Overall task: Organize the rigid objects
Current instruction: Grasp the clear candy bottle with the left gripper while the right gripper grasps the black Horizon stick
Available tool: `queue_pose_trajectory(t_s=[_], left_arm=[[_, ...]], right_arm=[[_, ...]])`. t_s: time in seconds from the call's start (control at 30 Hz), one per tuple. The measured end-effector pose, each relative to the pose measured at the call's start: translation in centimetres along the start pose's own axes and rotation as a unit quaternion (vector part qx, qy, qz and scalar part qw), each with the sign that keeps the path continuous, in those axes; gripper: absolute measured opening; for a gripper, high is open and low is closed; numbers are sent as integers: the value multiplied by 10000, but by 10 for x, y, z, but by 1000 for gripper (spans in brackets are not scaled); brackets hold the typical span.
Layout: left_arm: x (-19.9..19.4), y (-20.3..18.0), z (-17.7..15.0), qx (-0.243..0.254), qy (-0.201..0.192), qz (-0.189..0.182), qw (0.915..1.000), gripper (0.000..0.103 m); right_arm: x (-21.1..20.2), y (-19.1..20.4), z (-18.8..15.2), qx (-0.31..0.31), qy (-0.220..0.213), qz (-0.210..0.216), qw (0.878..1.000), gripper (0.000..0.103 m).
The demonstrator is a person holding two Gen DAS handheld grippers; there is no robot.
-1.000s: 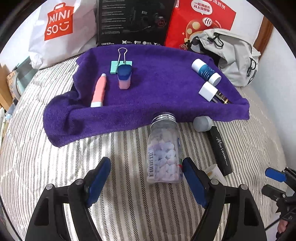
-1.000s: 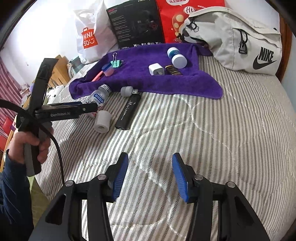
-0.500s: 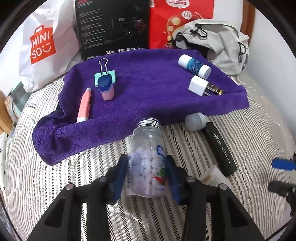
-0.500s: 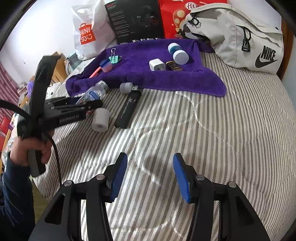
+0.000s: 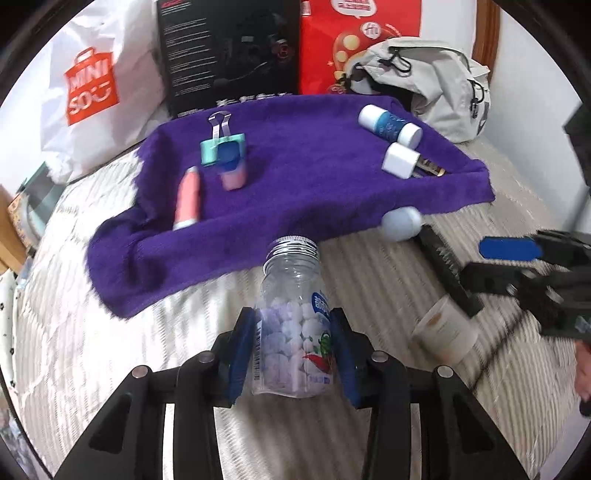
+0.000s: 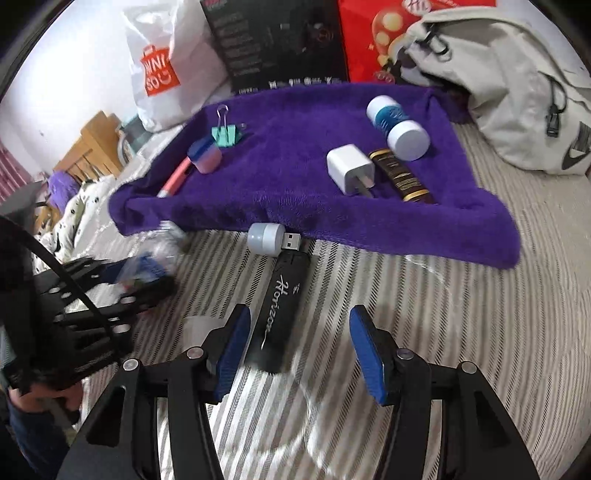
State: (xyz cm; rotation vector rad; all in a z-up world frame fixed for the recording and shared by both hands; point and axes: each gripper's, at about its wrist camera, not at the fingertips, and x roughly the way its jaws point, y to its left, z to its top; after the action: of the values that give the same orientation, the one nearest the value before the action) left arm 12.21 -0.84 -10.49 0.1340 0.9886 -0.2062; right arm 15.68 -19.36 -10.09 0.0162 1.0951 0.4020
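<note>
— What lies under the gripper?
— A bed point(image 6: 480, 332) with a grey-and-white striped cover, running ahead to a white wall point(image 6: 74, 74).
— And off to the sides?
— Pale wooden furniture point(image 6: 92, 155) far to its left; a brown wooden frame point(image 5: 489, 33) ahead on the right, against the wall.

A clear, glossy plastic bottle point(image 5: 295, 325) with a ribbed metal-looking neck sat between matt blue pads point(image 5: 242, 354) of the black plastic left gripper point(image 5: 291, 356). The bed point(image 5: 92, 350) wore a woven, striped cloth cover. A thick purple towel point(image 6: 295, 155) looked plush and fuzzy. On it lay a smooth white plastic charger point(image 6: 351, 168), a shiny wire-handled clip point(image 6: 225, 131) and a glossy brown tube point(image 6: 402, 177). A matt black case point(image 6: 282, 306) lay on the bed. A crinkled white plastic bag point(image 5: 92, 92) stood behind.
</note>
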Motion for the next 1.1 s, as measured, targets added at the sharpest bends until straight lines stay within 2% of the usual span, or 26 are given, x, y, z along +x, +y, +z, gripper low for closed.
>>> queue_pose_trajectory(t_s=[0.13,0.27,0.37,0.5,0.53,0.8,1.1], left_arm=[[-8,25,-13,-204,55,30,9998,39],[-11,36,-20,-313,21,-26,9995,39],[-10,34,-21,-263,-18,44,9996,39],[-11,32,-21,-261,-20,120,9996,39],[-11,32,-21,-265,-25,119,9996,39],[-11,31,-22,-291,-62,171,9994,39],[-11,31,-21,-326,-49,169,9993,39]], right_arm=[[8,11,2,-202,-107,-161,9996,56],[17,30,0,-774,-239,-695,9943,55],[16,33,-4,-979,-373,-674,9922,48],[7,22,-11,-1056,-277,-553,9925,28],[4,18,-13,-1061,-216,-545,9926,26],[-18,-13,-39,-1030,-70,-654,9925,26],[-10,-7,-29,-1103,-211,-666,9914,27]])
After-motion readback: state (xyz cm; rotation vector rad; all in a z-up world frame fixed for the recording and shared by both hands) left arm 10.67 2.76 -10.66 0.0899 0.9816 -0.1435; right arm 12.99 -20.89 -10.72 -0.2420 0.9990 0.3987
